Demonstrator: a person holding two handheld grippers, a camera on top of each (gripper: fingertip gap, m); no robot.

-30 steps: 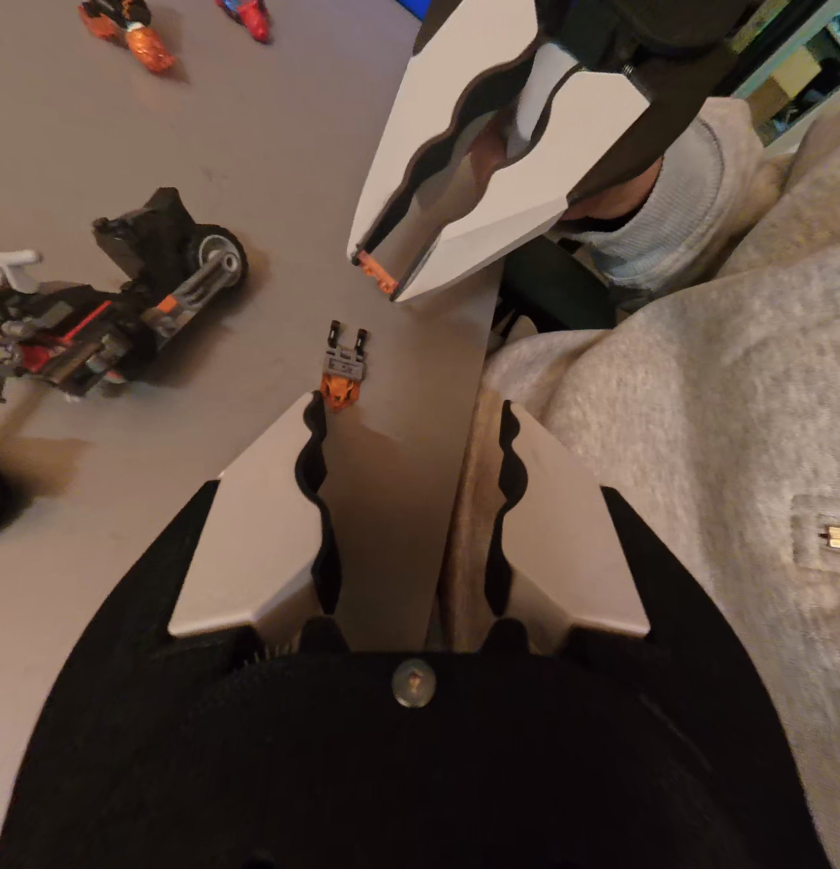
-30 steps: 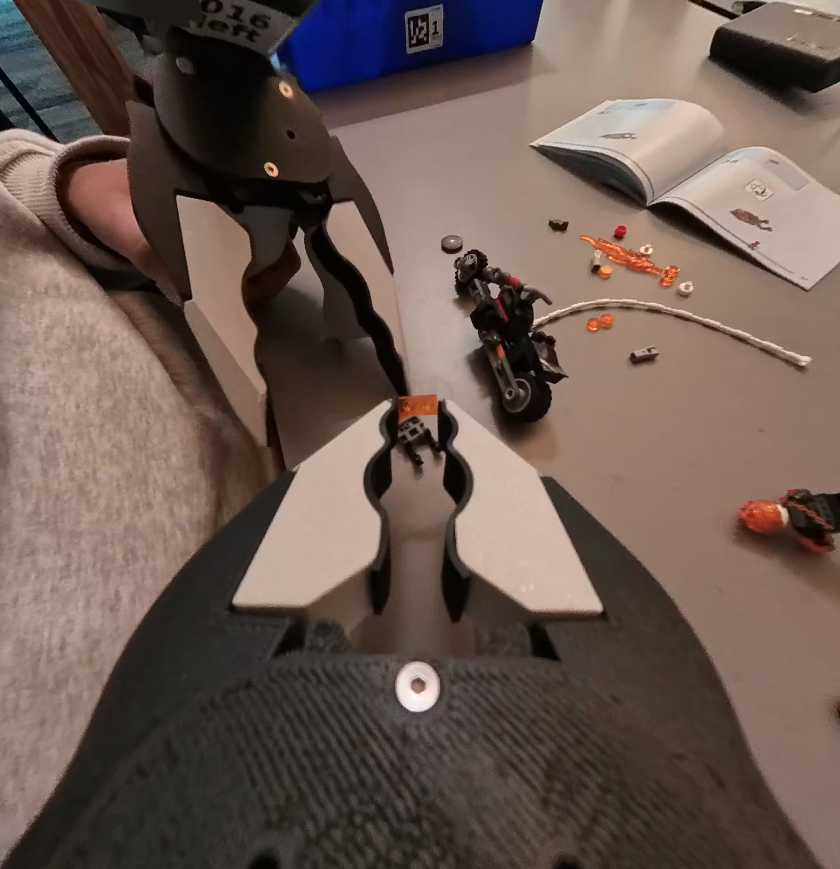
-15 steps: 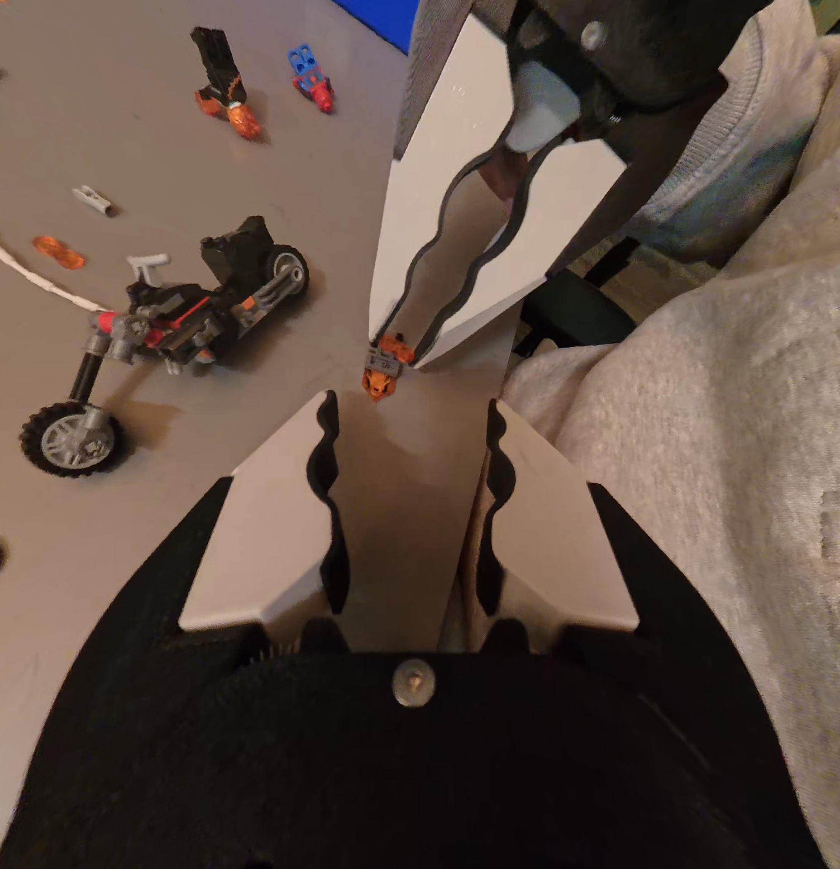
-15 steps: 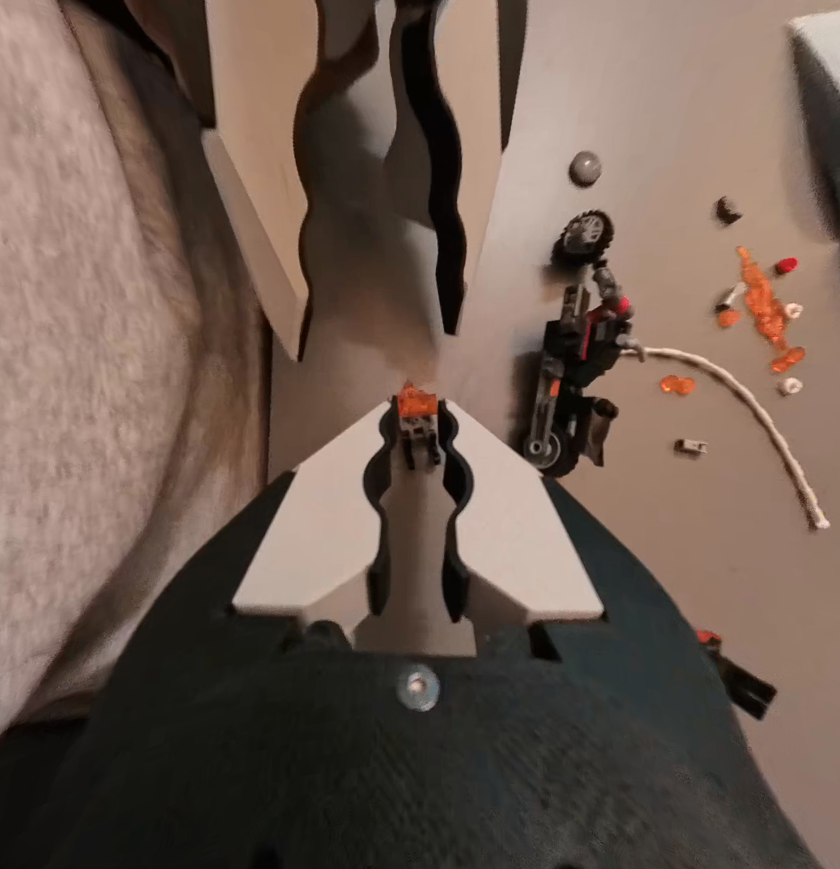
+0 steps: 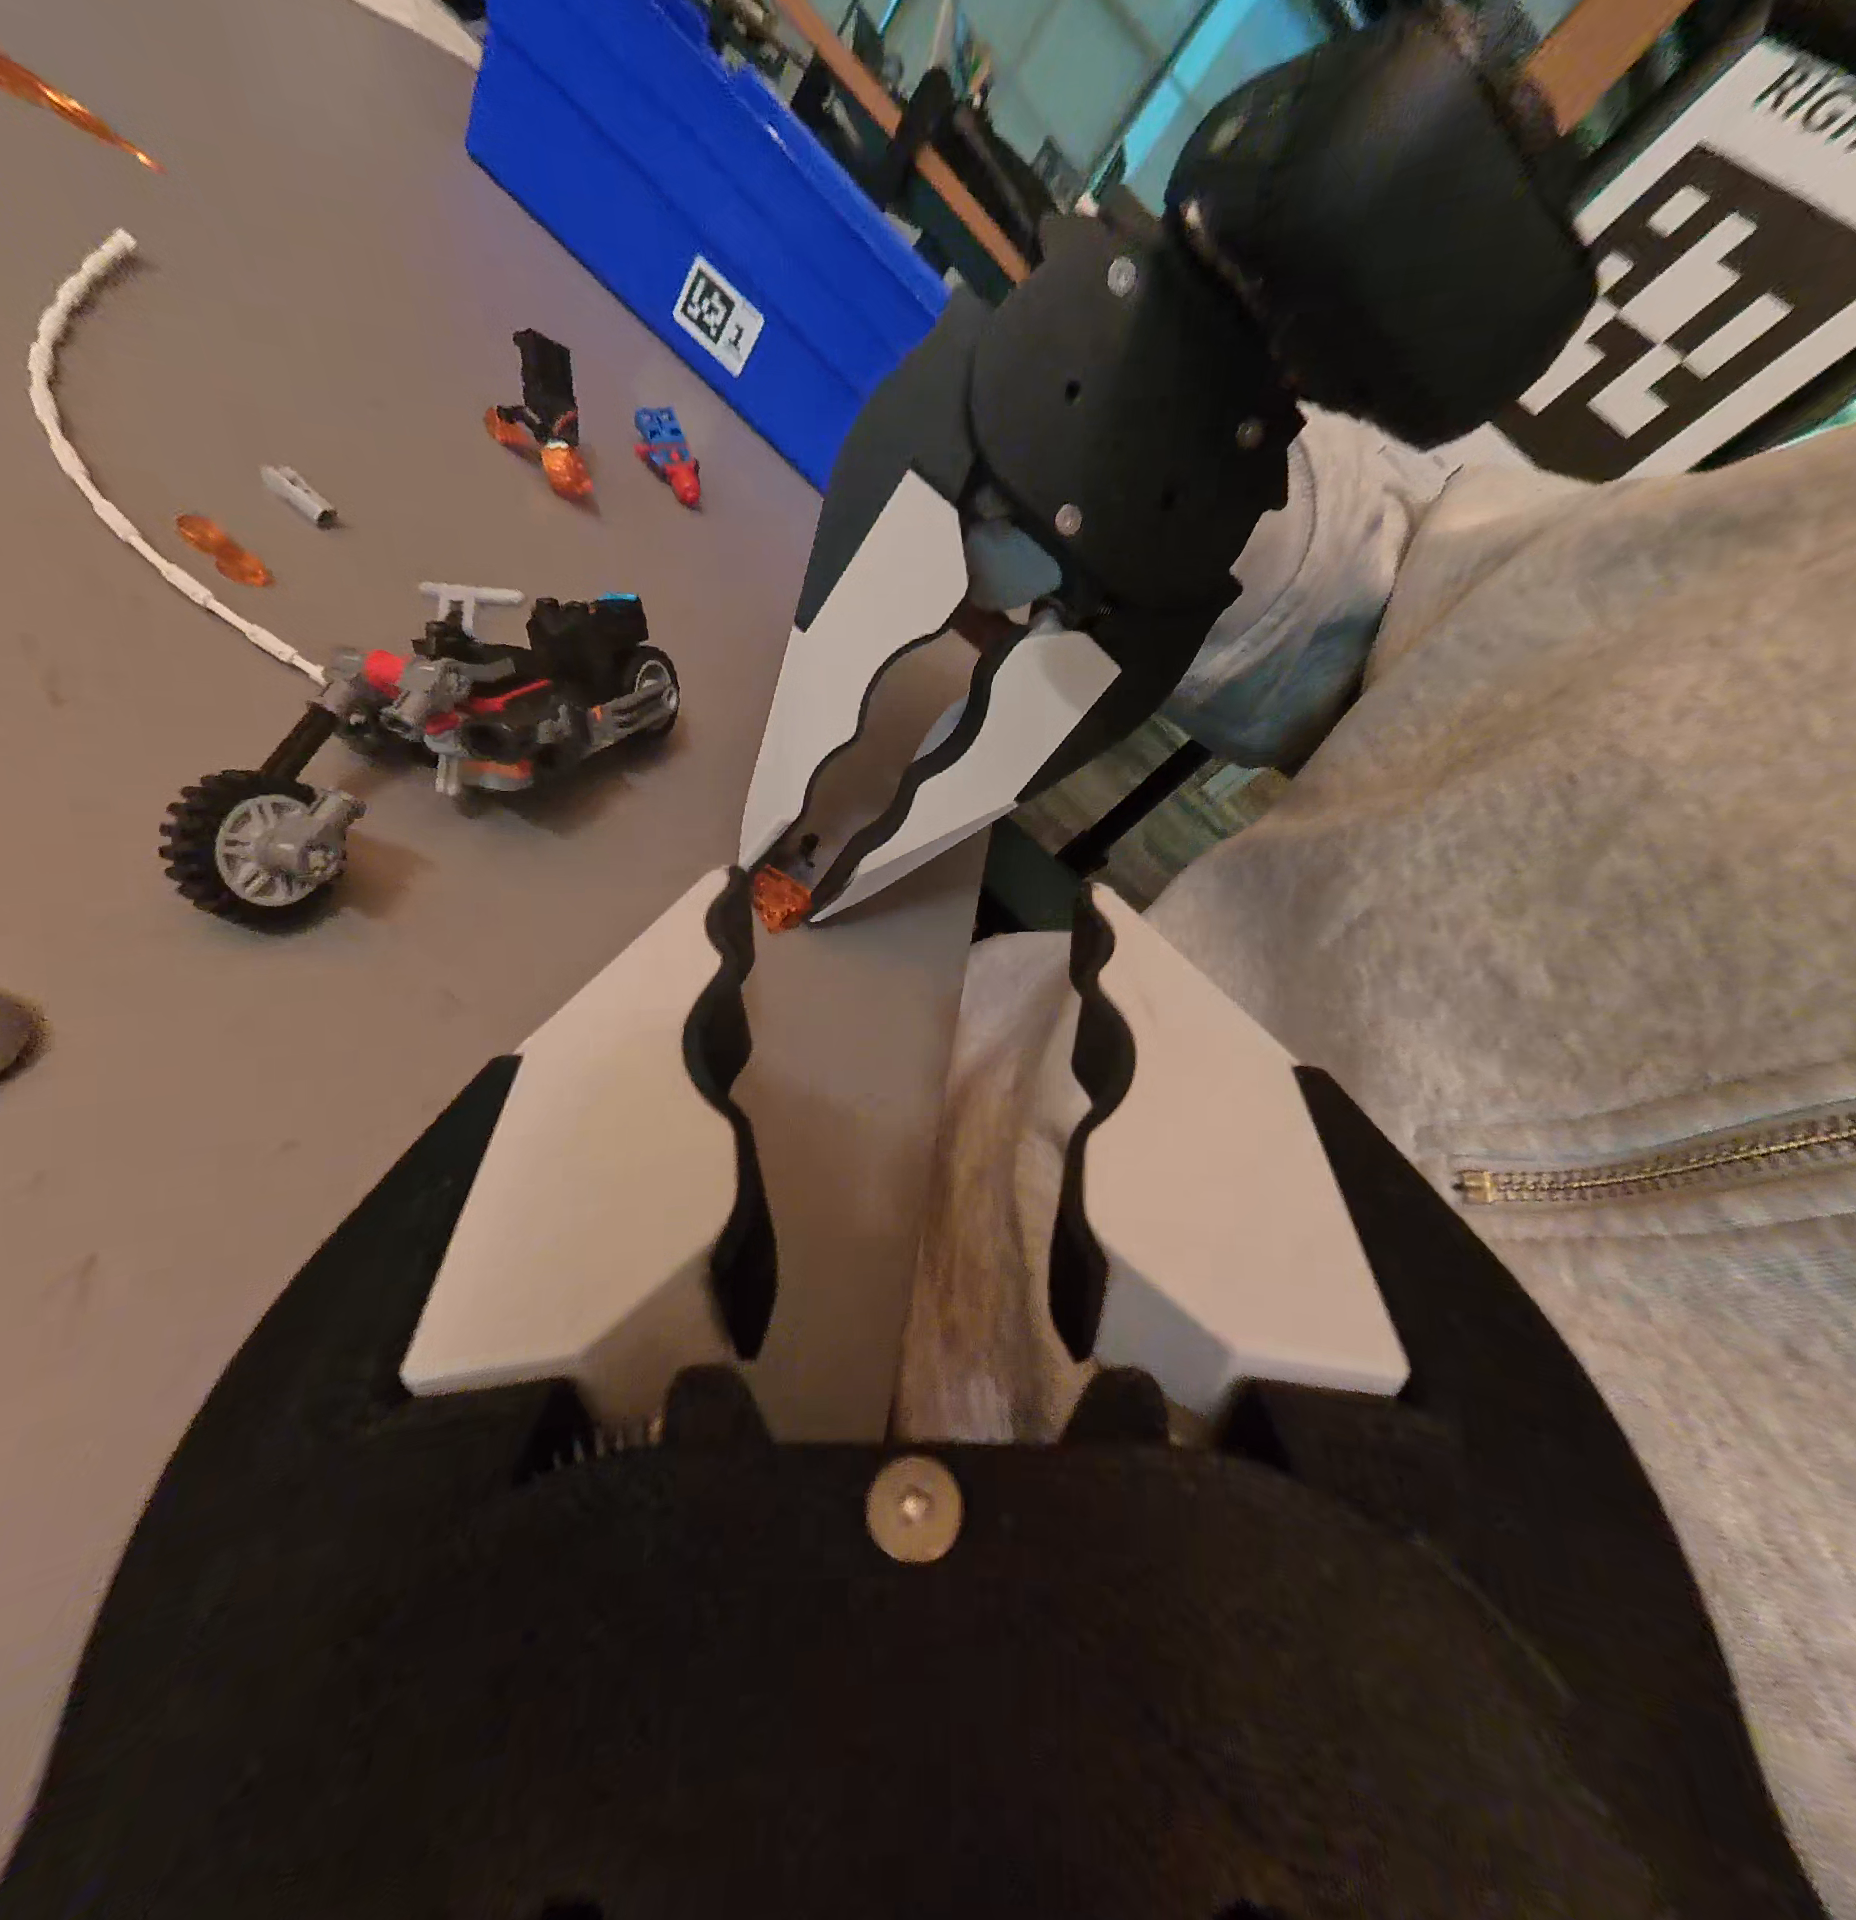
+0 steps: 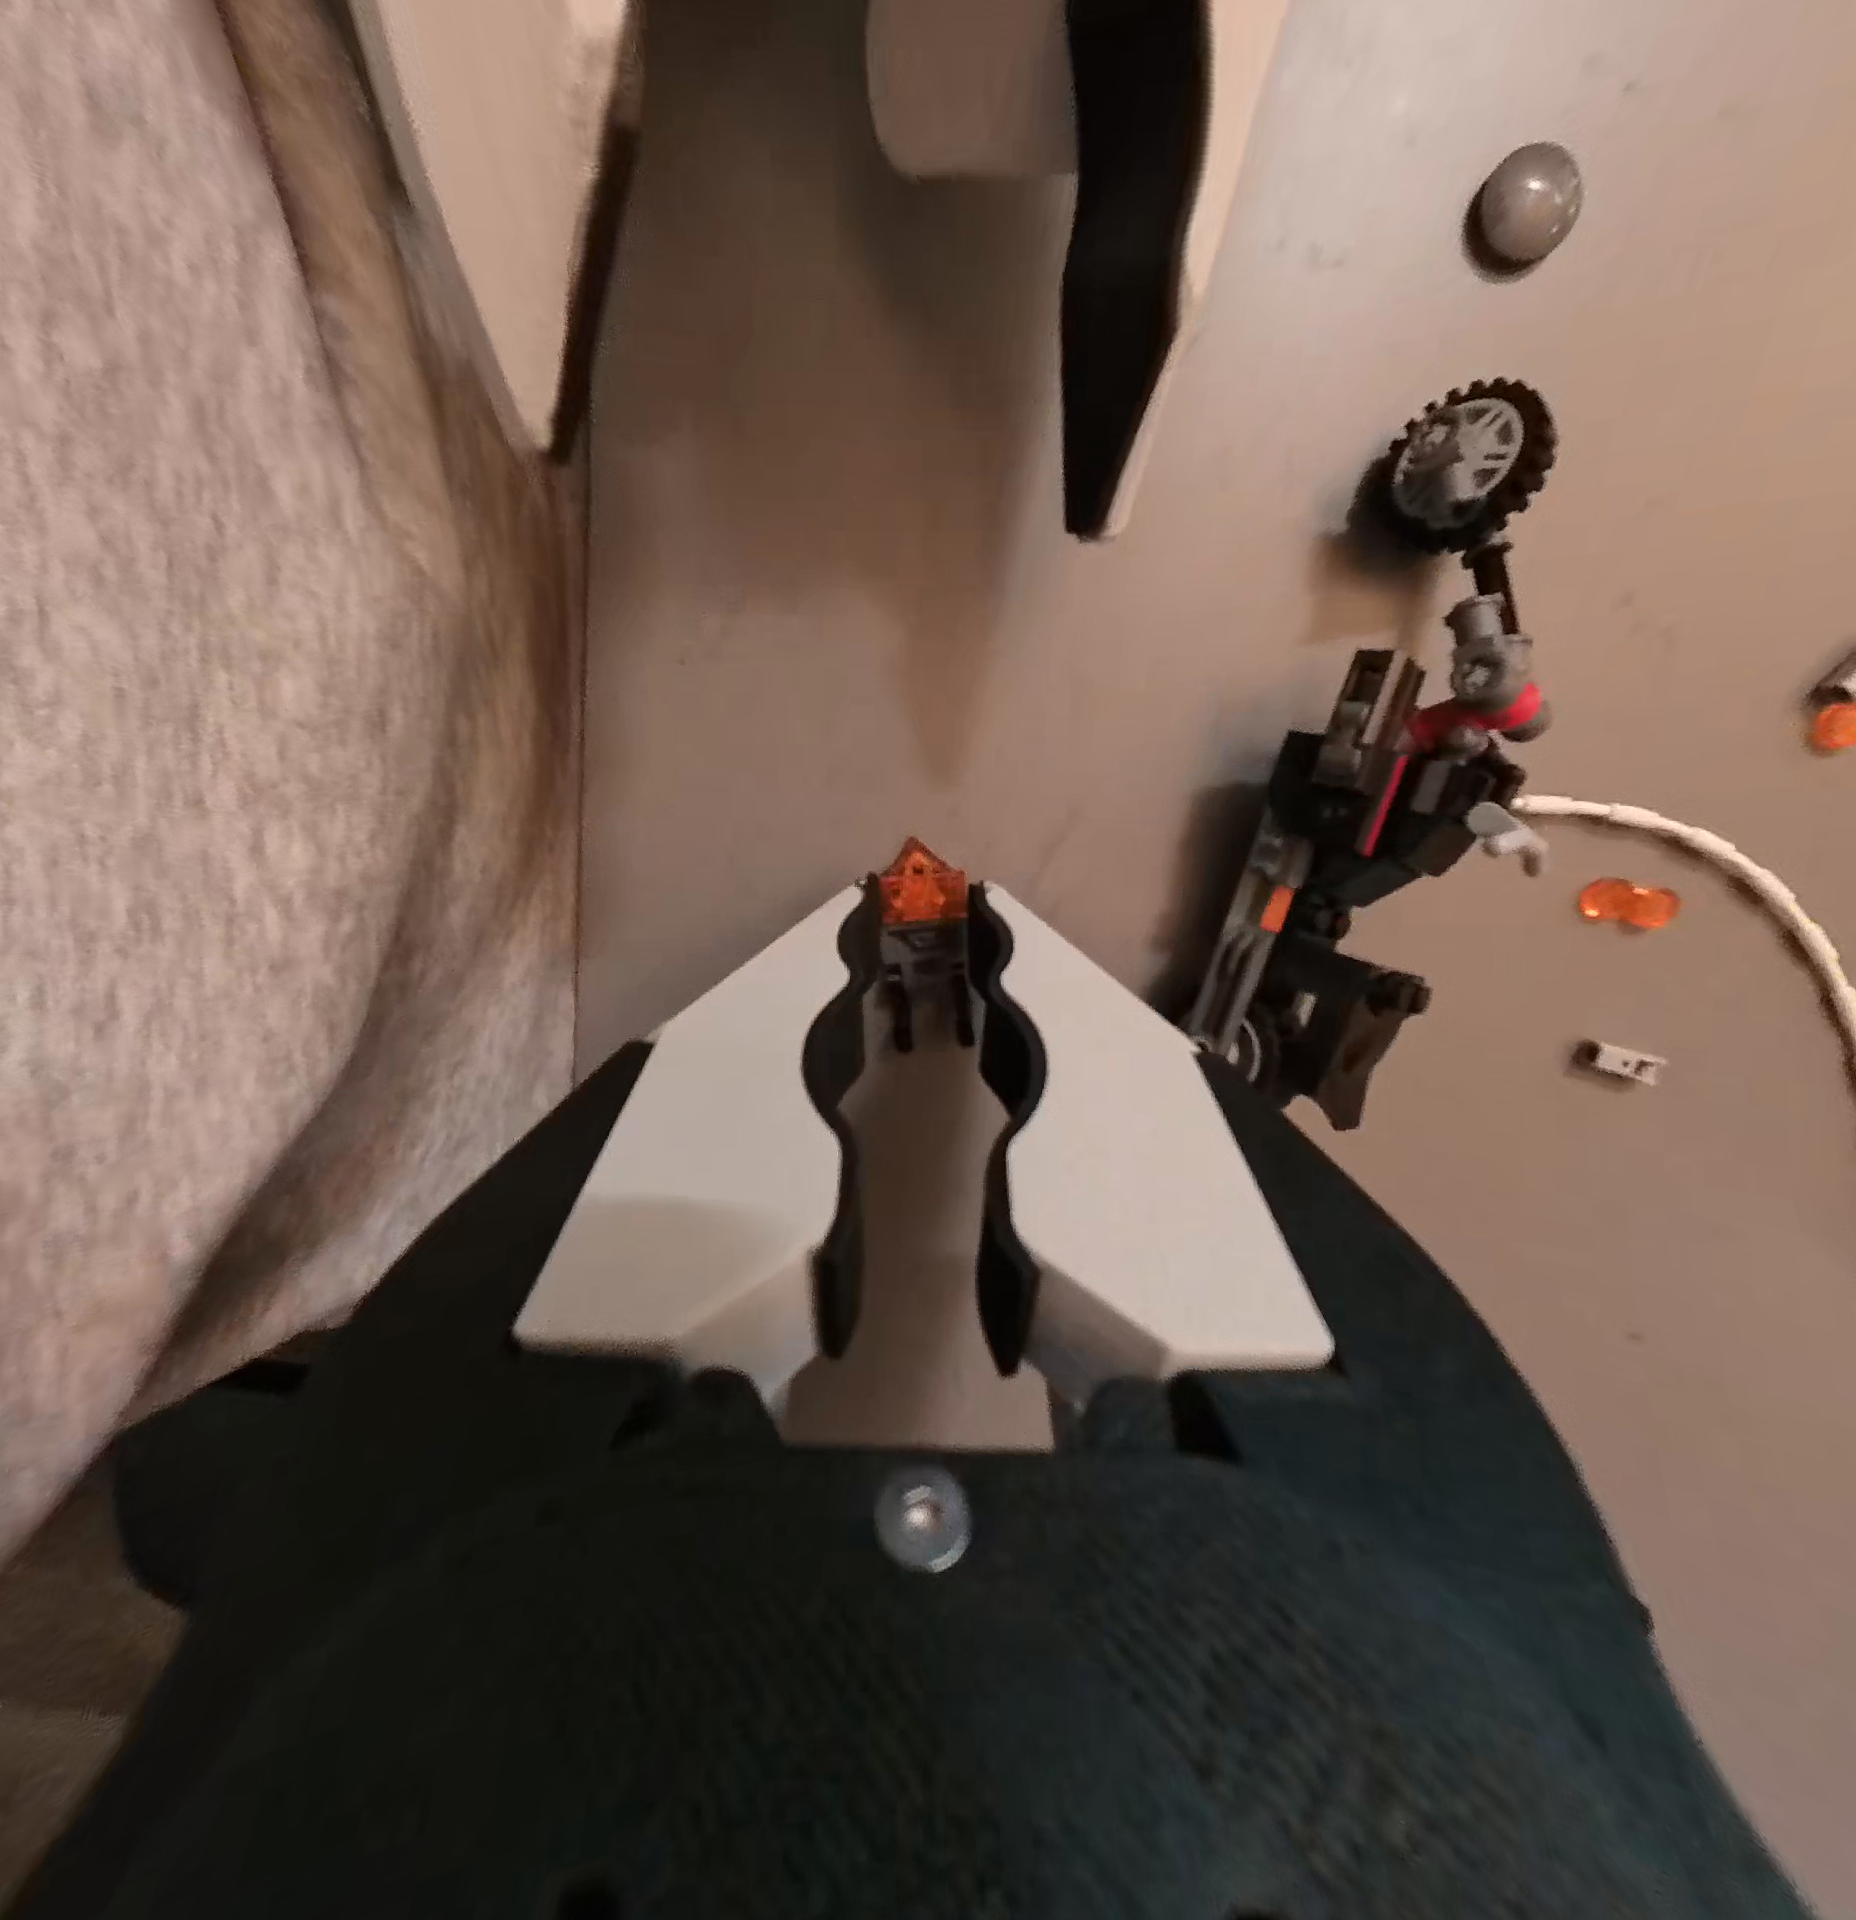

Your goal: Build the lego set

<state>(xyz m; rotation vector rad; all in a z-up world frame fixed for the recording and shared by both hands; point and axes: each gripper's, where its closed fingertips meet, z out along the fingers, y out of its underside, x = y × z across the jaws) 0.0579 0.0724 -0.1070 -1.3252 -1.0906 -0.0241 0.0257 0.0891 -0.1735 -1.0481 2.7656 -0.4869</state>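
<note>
We're over a grey-brown tabletop (image 5: 280, 1091) with a blue plastic bin (image 5: 685, 239) at the far edge. At the left, a white segmented cord (image 5: 82, 457) curls beside flat orange studs (image 5: 223, 551). Just right of those lies the half-built black, red and grey lego motorcycle (image 5: 456, 717) on its side.

Here's the change: a second ago the small grey clip piece with a clear orange flame tip (image 6: 919, 925) sat loose on the table. Now our right gripper (image 6: 919, 914) has it pinched at the very fingertips, jaws nearly together, lifted off the surface. So the pick-up is done, we reckon, and fitting comes next.

Further right, our left gripper (image 5: 903, 914) stands wide apart, holding nothing. The flame piece hangs just beyond its left fingertip (image 5: 721, 914), nearly touching, not yet between the fingers. The bike waits well apart, to the left.
</note>
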